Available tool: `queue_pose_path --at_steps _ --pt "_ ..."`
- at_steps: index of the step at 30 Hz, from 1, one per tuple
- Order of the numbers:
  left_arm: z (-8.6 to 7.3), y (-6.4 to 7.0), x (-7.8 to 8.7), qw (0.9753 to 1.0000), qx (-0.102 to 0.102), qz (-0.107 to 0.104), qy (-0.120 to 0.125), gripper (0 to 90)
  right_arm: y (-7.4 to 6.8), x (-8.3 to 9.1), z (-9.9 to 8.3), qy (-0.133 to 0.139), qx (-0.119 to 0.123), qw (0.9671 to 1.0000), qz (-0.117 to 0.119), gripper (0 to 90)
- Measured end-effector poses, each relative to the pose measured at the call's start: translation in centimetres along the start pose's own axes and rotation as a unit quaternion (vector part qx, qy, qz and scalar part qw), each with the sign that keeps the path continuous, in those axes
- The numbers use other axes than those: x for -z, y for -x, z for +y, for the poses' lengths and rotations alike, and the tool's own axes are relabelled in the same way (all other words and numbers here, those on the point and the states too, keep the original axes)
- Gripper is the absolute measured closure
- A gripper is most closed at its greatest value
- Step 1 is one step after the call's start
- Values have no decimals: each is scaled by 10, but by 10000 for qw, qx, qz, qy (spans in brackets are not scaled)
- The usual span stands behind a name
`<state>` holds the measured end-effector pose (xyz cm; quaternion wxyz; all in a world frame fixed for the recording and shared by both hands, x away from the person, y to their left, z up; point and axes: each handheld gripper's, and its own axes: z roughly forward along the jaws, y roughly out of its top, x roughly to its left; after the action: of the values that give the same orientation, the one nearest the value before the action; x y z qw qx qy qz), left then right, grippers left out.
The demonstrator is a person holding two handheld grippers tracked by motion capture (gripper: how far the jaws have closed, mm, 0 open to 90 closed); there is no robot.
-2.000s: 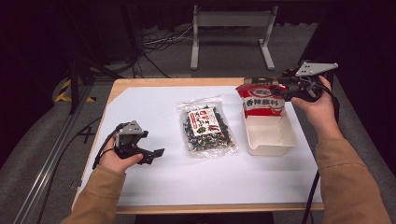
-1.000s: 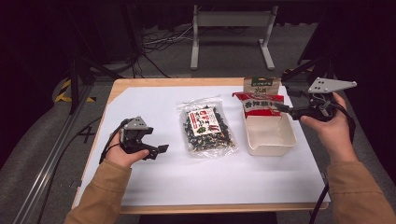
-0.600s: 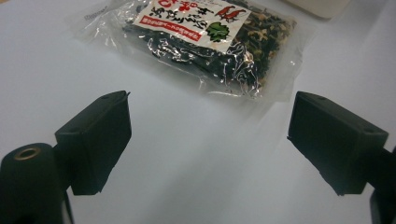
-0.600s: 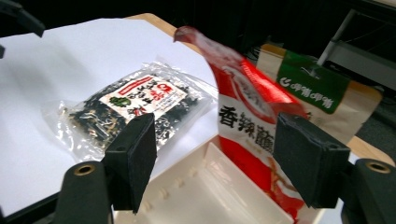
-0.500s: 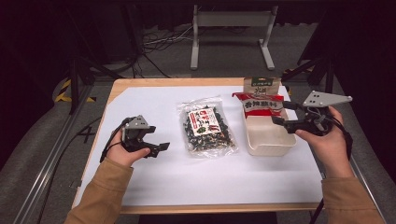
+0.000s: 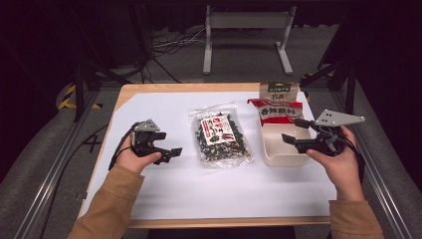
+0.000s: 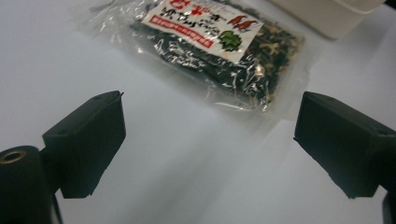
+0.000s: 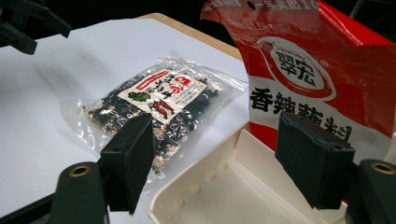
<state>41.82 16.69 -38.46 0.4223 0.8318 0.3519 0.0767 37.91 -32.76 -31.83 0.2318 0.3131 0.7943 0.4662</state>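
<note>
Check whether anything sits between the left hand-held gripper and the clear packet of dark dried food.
Nothing visible does. The left hand-held gripper is open, with bare white table cover between it and the clear packet.

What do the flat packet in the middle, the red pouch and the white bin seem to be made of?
Flat packet: clear glossy plastic film, going by the crinkles, glare and dark contents showing through. Red pouch: printed film, probably plastic or laminate, smooth with a slight sheen; it stands in the bin. White bin: rigid matte plastic, likely moulded, judging by its ribs.
</note>
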Motion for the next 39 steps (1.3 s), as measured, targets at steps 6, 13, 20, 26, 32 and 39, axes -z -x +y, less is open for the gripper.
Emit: queue_pose_path --at_steps 6,13,20,26,32,39 --pt "6 -6 -9 9996 265 18 104 70 1 -2 -4 -49 -62 10000 53 286" --pt "13 -9 -22 9996 266 -95 -43 95 3 -1 -9 -135 -42 9999 -81 283" --pt "20 -5 -36 9991 328 -239 -116 118 -2 -4 -9 -75 -32 10000 -16 283" --pt "29 -6 -46 9989 364 -292 -52 120 -5 -4 -11 72 -79 9999 60 315" --pt "34 -9 -63 9989 394 -264 -31 124 -9 -3 -15 106 -167 9997 148 316" --pt "38 -9 -80 9983 501 -280 -82 123 -14 -1 -15 113 -200 9996 180 317"
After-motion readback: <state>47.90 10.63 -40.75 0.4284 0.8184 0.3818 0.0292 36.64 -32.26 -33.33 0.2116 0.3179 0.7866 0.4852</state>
